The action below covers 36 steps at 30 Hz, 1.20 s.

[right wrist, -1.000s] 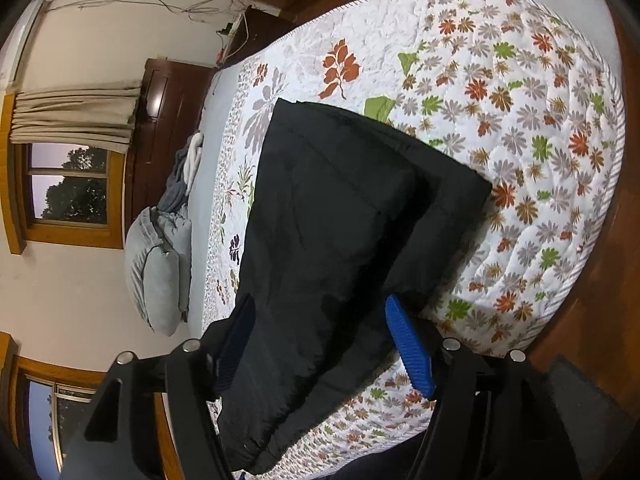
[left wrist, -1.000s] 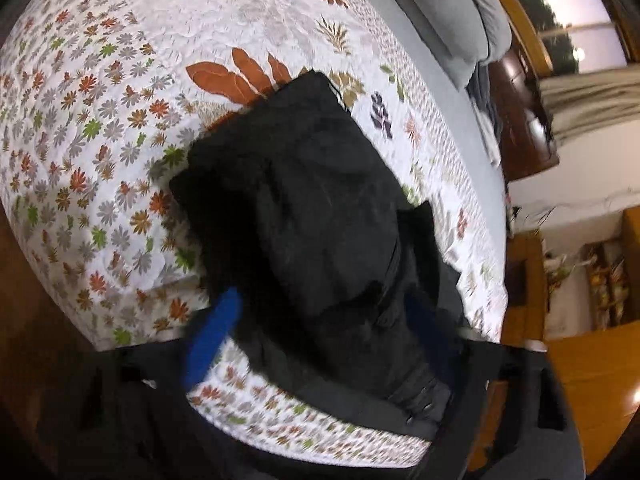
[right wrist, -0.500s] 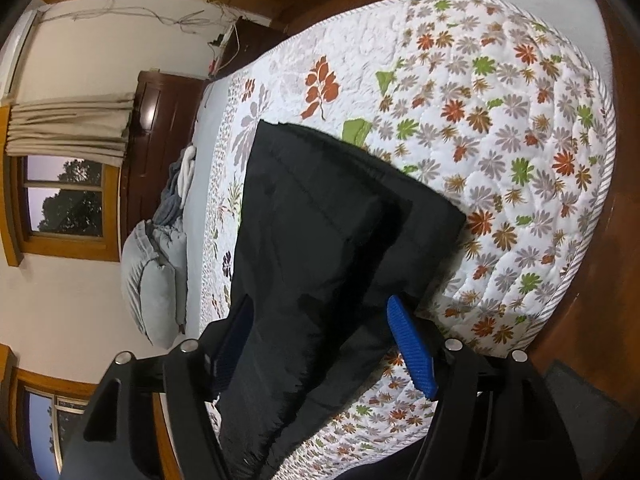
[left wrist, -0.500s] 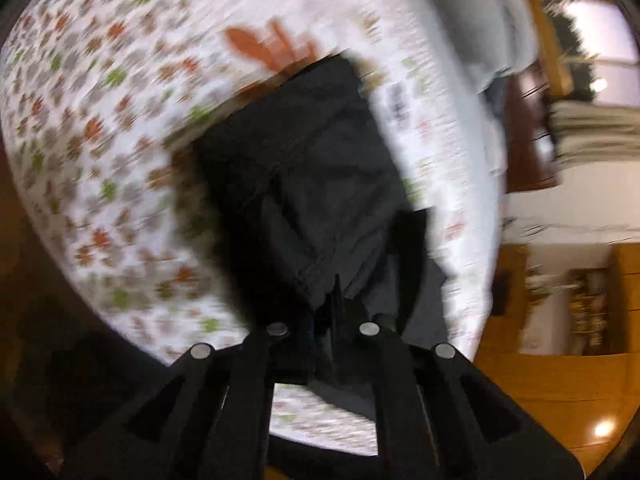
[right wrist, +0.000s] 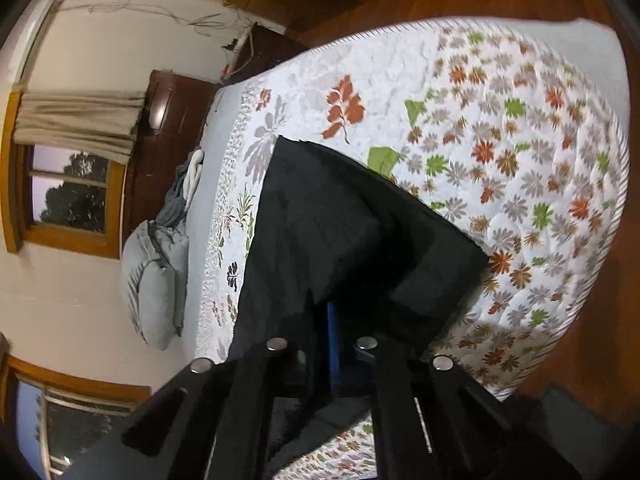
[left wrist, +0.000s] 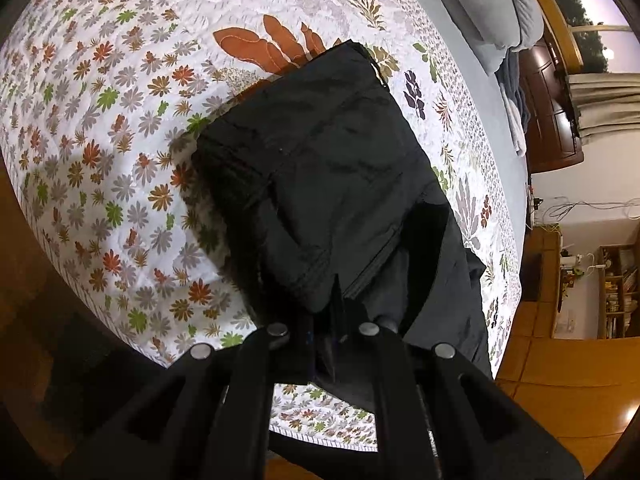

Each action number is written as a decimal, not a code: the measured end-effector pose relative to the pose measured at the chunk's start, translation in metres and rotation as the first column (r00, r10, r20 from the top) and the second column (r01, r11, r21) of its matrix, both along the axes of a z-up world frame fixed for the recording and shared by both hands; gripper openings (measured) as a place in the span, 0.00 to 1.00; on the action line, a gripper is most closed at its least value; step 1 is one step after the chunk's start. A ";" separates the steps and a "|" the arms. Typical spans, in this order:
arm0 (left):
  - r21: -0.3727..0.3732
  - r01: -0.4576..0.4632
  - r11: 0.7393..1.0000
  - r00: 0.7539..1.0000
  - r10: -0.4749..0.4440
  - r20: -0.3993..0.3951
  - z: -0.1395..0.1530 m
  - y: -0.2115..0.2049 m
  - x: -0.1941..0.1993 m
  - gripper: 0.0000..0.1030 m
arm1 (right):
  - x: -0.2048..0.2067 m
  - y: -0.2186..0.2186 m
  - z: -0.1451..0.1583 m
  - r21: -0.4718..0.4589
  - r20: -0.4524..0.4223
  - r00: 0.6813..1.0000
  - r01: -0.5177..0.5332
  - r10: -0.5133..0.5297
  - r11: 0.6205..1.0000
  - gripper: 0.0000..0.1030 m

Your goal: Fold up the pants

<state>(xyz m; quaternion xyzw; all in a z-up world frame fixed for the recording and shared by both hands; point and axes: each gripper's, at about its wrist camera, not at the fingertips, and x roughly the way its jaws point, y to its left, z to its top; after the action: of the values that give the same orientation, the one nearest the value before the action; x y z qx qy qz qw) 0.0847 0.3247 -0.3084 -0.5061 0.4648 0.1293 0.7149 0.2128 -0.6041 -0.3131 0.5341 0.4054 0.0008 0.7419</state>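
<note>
The black fabric pants lie partly folded on the white quilted bedspread with orange, green and grey flower print, near the bed's foot edge, with one layer already doubled over the rest.

The left gripper is closed, its jaws pinching the near hem of the upper layer. In the left wrist view the cloth rises to a small peak where the jaws meet, which indicates the edge is gripped rather than merely pressed.

The right gripper is likewise closed on the pants; a blue finger pad shows between dark cloth and the opposite finger, with fabric bunched in the bite.

Judgement: both grips sit on the near edge, one toward each side, so the layer can be carried evenly across for the next fold. The flat bedspread serves as the folding surface.

Risk: an uneven lift would skew the fold or drag the lower layer.

Containers: none in use. A wooden shelf unit stands well apart and holds small items, too small to identify. A grey pillow rests at the head of the bed.
</note>
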 end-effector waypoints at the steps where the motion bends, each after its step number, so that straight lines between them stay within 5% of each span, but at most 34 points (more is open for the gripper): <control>1: -0.004 -0.002 1.000 1.000 0.002 0.003 -0.001 0.000 0.000 0.04 | -0.003 0.000 0.002 -0.013 0.002 1.000 -0.008 0.008 1.000 0.03; 18: -0.011 0.055 0.998 0.997 -0.056 -0.056 -0.026 0.005 0.004 0.05 | -0.022 -0.012 -0.023 -0.002 -0.062 0.998 -0.003 0.003 1.000 0.04; 19: -0.007 0.067 0.998 0.996 -0.067 -0.057 -0.026 0.004 0.006 0.09 | -0.023 -0.012 -0.024 0.029 -0.049 0.999 0.005 -0.003 1.000 0.05; 21: 0.013 0.099 0.995 0.994 -0.099 -0.052 -0.020 0.002 0.009 0.15 | -0.034 -0.024 -0.021 0.077 -0.007 0.998 0.057 -0.057 0.995 0.25; 23: 0.024 0.134 0.991 0.991 -0.133 -0.021 -0.011 -0.003 0.009 0.60 | -0.055 -0.040 -0.014 0.091 0.040 0.986 0.157 -0.161 0.983 0.35; 25: 0.082 0.154 0.985 0.988 -0.154 -0.006 0.000 -0.009 0.008 0.72 | -0.071 -0.054 -0.013 0.141 0.069 0.971 0.216 -0.227 0.966 0.35; 28: 0.090 0.178 0.980 0.984 -0.178 0.000 0.003 -0.013 0.008 0.73 | -0.077 -0.057 -0.013 0.137 0.072 0.976 0.196 -0.207 0.971 0.39; 30: 0.079 0.165 0.983 0.986 -0.165 -0.005 0.002 -0.013 0.005 0.74 | -0.076 -0.054 -0.014 0.109 0.066 0.980 0.182 -0.189 0.977 0.58; 36: 0.080 0.145 0.986 0.989 -0.143 -0.039 -0.002 -0.013 0.004 0.79 | -0.060 -0.033 -0.030 0.126 0.038 0.988 0.141 -0.146 0.982 0.72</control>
<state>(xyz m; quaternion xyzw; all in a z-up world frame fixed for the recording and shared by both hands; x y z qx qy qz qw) 0.0883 0.3114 -0.3104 -0.4390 0.5063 0.1048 0.7348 0.1524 -0.6376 -0.3434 0.6064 0.3473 -0.0150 0.7151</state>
